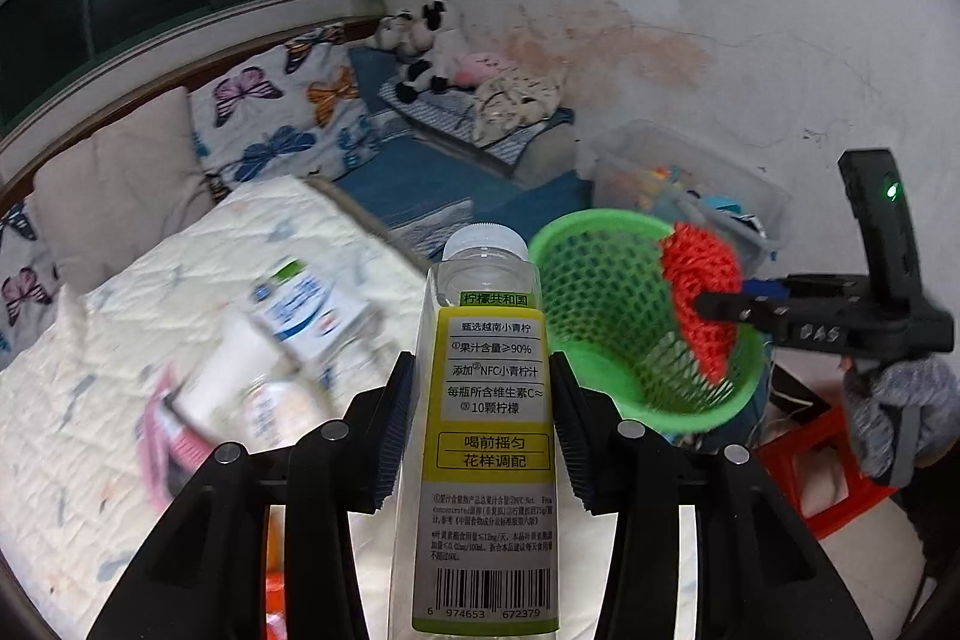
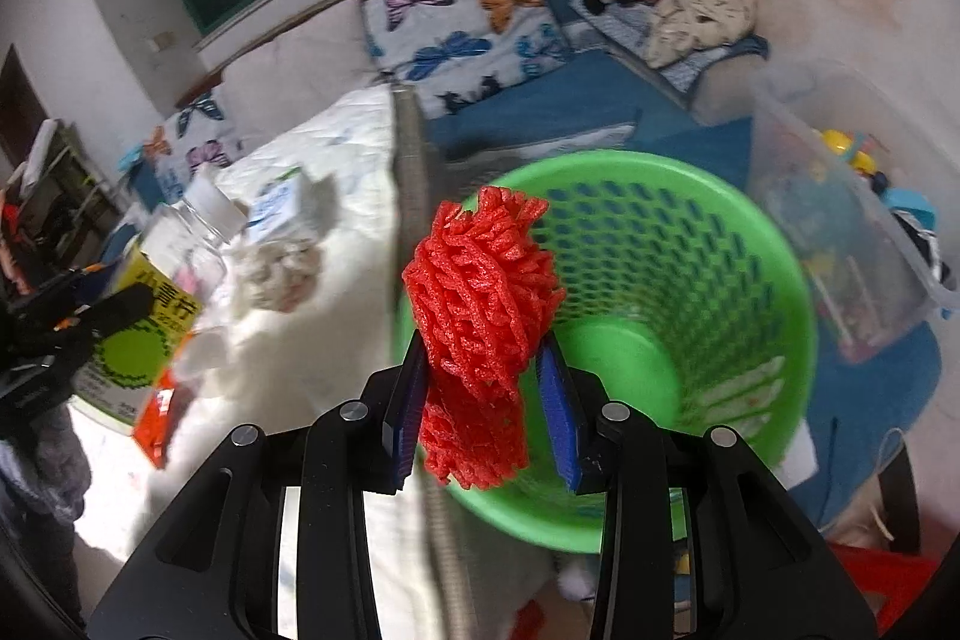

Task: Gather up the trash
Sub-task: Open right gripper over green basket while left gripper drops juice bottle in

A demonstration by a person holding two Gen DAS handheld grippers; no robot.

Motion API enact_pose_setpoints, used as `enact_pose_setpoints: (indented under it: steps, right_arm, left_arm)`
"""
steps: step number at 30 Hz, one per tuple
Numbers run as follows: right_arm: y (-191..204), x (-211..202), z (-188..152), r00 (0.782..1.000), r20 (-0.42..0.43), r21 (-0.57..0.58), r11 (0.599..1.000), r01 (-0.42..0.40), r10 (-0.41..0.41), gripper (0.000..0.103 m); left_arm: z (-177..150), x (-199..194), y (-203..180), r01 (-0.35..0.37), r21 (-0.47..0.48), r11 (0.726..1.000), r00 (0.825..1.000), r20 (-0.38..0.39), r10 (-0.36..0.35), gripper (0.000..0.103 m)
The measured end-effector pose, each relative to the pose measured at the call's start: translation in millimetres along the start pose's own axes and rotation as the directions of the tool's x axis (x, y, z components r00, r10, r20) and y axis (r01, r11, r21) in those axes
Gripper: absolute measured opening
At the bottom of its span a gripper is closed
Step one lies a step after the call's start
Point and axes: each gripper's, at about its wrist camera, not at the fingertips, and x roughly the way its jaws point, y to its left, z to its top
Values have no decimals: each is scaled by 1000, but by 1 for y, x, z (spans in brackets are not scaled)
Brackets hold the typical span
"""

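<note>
Right gripper pinches the red foam net over the green basket: light, squashy. Left gripper clamps the bottle mid-label: stiff, slick.

Left gripper jaws clamped on bottle, held upright. Right gripper jaws pinching red foam net, held level with the left, apart. Gloved right hand on the handle.
</note>
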Motion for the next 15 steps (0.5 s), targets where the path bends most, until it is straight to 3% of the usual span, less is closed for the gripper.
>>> enact_pose_setpoints:
  steps: [7,13,15]
  right_arm:
    - [-35,7,0,999,-17,16,999,43,-43,39]
    - [-54,10,-1,998,-21,39,998,52,-51,46]
    - [-59,9,-2,998,-19,48,997,53,-52,53]
  left_arm:
    - [29,39,-43,62,17,998,998,-19,-62,43]
    - [39,72,-66,92,15,996,994,-56,-91,43]
    - [41,80,-70,93,11,996,994,-65,-92,43]
